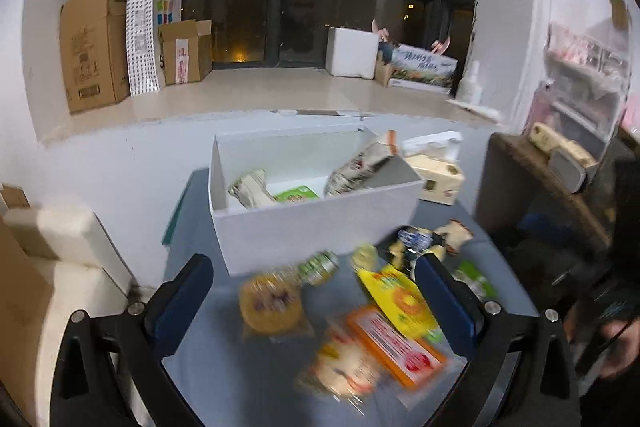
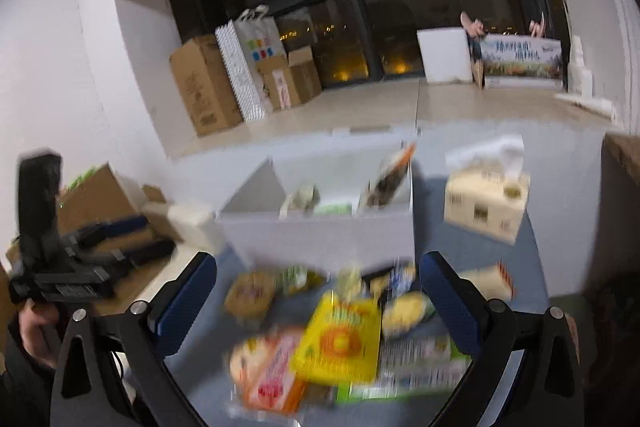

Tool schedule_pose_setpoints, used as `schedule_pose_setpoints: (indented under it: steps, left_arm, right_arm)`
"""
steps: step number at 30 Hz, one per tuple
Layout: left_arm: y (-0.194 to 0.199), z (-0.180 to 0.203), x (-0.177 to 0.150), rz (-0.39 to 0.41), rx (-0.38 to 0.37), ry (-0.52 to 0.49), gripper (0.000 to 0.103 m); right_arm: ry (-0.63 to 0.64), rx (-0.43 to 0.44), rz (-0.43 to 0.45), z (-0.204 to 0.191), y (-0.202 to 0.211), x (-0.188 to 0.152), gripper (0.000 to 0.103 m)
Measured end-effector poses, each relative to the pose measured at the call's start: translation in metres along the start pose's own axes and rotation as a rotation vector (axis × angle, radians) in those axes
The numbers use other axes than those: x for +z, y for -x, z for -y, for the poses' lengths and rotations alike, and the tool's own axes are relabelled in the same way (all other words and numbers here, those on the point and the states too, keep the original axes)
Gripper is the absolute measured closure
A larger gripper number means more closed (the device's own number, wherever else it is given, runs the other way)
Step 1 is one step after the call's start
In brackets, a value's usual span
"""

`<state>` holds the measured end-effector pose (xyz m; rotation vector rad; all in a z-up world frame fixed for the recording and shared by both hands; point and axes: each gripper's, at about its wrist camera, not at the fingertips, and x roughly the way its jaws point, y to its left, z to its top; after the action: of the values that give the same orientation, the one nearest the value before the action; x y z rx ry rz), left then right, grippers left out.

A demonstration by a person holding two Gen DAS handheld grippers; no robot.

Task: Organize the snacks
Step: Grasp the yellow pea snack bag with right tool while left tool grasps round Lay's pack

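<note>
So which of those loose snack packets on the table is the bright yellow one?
The yellow packet with the orange ring printed on it, lying partly over the orange-edged packet; the round pastry nearby is paler.

The left gripper [image 1: 314, 301] hung spread wide over a grey table [image 1: 224, 367], nothing between its blue pads [image 1: 182, 301]. Beneath it lay a blurred scatter of snacks: a round yellow pack [image 1: 270, 307], a yellow packet [image 1: 400, 301] overlapping an orange packet [image 1: 394, 345], and a pale bag [image 1: 344, 367] at the near edge. A small green pack [image 1: 320, 267] sat just before the white box [image 1: 320, 223]. Inside the box stood two printed bags [image 1: 360, 167] leaning at either end, with what looked like a flat green packet [image 1: 296, 194] between them. A tissue box [image 1: 438, 179] rested beside the box's right end. Cardboard boxes [image 1: 94, 47] lined the window ledge beyond.
</note>
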<state>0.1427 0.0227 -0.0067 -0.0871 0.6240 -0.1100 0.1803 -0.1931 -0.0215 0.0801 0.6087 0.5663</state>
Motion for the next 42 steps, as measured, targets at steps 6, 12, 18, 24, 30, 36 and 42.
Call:
schedule_pose_setpoints:
  steps: [6,12,18,24,30,36,42]
  left_arm:
    - [0.025,0.005,-0.042,0.014,-0.005,0.021,0.000]
    - [0.036,0.008,-0.068,-0.006,0.019,0.005,0.000]
    - [0.038,0.002,-0.077,-0.017,0.015,0.002,0.000]
    - [0.033,-0.004,-0.078,-0.028,0.024,0.009,0.000]
    - [0.026,-0.008,-0.082,-0.043,0.028,0.021,0.000]
    - [0.018,-0.007,-0.084,-0.056,0.031,0.026,0.000]
    - [0.002,-0.013,-0.080,-0.077,0.042,0.025,0.000]
  right_arm:
    - [0.014,-0.014,-0.137,-0.005,-0.019,-0.054,0.000]
    - [-0.050,-0.010,-0.282,0.007,-0.080,-0.061,0.000]
    - [-0.072,-0.035,-0.412,0.018,-0.152,-0.044,0.000]
    - [-0.072,-0.064,-0.511,0.020,-0.196,-0.039,0.000]
    - [-0.002,-0.122,-0.505,0.016,-0.197,-0.039,0.027]
    - [0.021,-0.080,-0.484,0.016,-0.182,-0.042,0.057]
    - [-0.025,-0.036,-0.382,0.016,-0.150,-0.033,0.060]
